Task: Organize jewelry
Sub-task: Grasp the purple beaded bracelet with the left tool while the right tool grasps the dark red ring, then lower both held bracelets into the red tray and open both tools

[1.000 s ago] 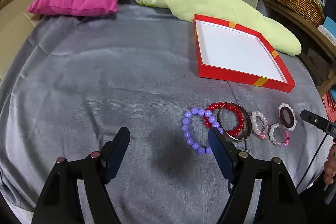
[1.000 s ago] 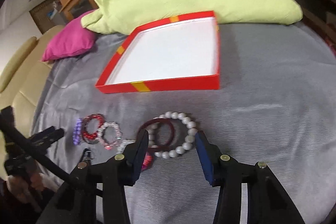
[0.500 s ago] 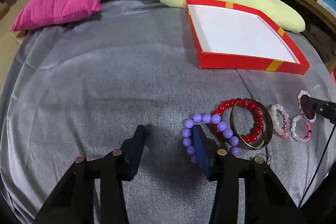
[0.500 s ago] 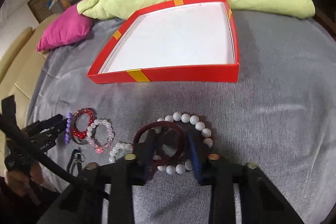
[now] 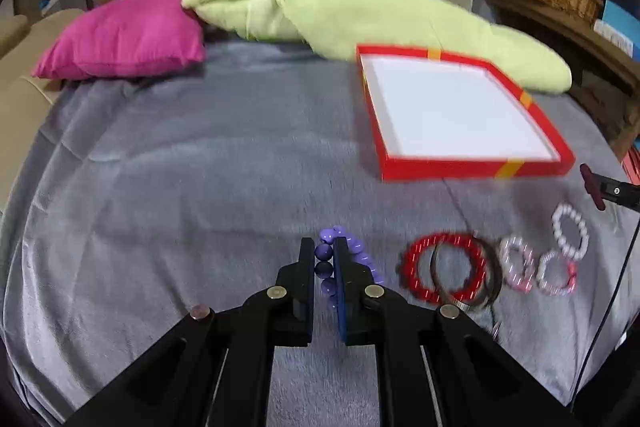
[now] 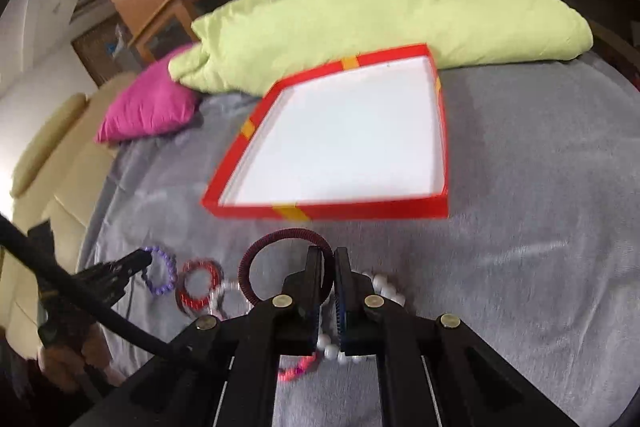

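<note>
1. The grey blanket fills most of both my views; everything lies on it.
2. A long pale-green cushion stretches along the far edge, with a magenta pillow touching its left end.
3. The red box, shallow with a white floor, sits just in front of the green cushion and has nothing in it.
4. My right gripper has its jaws clamped on the rim of the dark maroon bangle, which stands up on edge just short of the box's near wall.
5. My left gripper has its jaws pinched on the purple bead bracelet; beads show between the pads and curl off to the right.
6. The red bead bracelet lies flat beside the left gripper, overlapped by a metal bangle.
7. The white bead bracelet lies furthest right on the blanket.
8. Two small pink-and-white bracelets lie touching each other, between the metal bangle and the white one.
</note>
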`<state>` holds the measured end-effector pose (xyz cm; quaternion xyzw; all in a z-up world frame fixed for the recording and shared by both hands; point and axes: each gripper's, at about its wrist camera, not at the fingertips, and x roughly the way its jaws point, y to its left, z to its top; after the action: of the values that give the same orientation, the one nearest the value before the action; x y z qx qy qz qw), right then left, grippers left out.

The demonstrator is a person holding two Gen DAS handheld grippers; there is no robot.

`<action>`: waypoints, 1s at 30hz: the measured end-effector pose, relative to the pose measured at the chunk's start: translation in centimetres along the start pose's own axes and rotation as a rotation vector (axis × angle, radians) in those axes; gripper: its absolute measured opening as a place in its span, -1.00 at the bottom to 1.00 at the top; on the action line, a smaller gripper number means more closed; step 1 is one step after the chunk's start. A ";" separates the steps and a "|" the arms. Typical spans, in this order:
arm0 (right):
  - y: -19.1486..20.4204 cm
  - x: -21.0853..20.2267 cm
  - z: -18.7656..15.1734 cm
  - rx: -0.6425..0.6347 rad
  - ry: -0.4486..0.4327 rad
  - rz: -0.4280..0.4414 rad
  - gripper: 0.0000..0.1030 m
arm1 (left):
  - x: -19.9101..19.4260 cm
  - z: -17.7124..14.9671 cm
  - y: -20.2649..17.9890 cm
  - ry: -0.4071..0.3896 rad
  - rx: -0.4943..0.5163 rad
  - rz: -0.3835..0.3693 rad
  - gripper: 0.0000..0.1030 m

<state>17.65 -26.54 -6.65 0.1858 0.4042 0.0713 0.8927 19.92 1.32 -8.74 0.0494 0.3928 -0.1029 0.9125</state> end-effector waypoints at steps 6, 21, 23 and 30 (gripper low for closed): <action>-2.1 0.6 3.8 0.084 -0.076 0.009 -0.87 | -1.0 3.8 -1.8 -0.114 0.018 -0.035 -0.81; -4.5 7.1 9.0 0.144 -0.032 -0.038 -0.64 | 6.7 9.4 -7.7 -0.077 0.038 -0.110 -0.62; -4.8 6.6 9.1 0.159 -0.045 -0.029 -0.28 | 6.8 9.4 -7.8 -0.085 0.050 -0.086 -0.11; -6.9 4.1 9.5 0.218 -0.121 -0.101 0.01 | 6.2 9.6 -5.6 -0.111 0.015 0.015 0.32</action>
<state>27.31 -34.32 -6.46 0.2649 0.3636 -0.0295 0.8926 29.61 -6.69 -6.69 0.0536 0.3403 -0.1015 0.9333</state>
